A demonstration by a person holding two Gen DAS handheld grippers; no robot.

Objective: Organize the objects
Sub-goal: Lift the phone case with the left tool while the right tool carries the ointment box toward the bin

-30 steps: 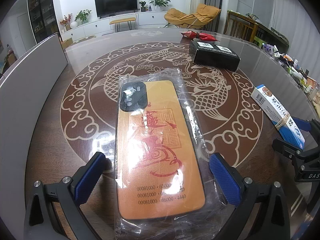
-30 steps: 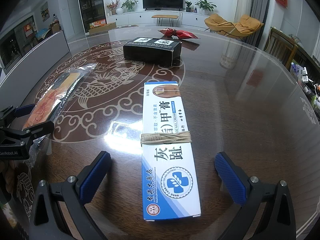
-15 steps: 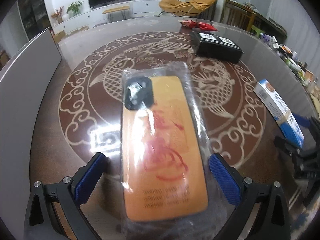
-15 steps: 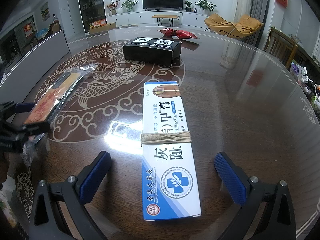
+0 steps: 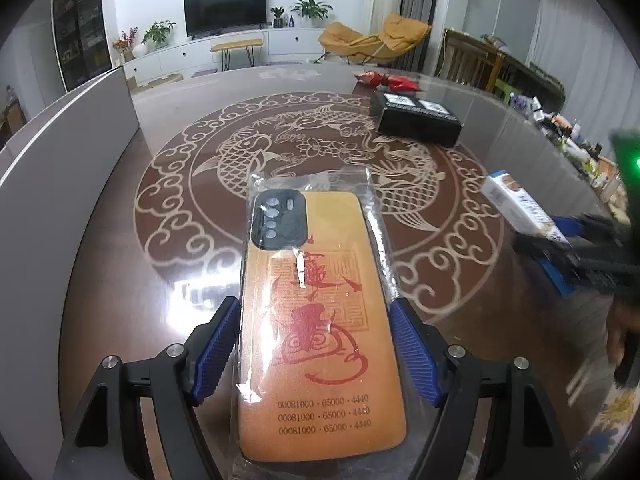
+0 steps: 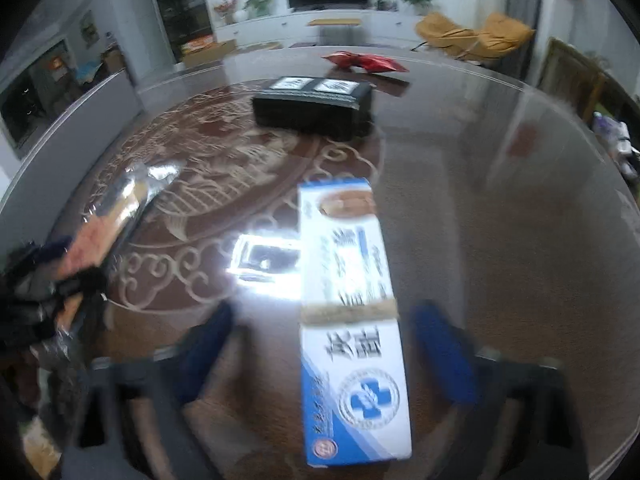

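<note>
While left tool (image 5: 314, 354) closes, pads touching bagged phone case (image 5: 316, 320) on counter (image 5: 120, 280), right tool (image 6: 320, 354) closes round cream box (image 6: 352, 320), blurred, gaps visible both sides; black box (image 6: 316, 108) beyond, red packet (image 6: 364, 61) farthest

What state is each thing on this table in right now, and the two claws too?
Left gripper: closing, pads against the phone case's sides.
Phone case: sealed in clear plastic, lying flat.
Right gripper: closing around the cream box, blurred, contact unclear.
Cream box: shut, banded with twine.
Black box: closed, flat on the table.
Red packet: lying at the far edge.
</note>
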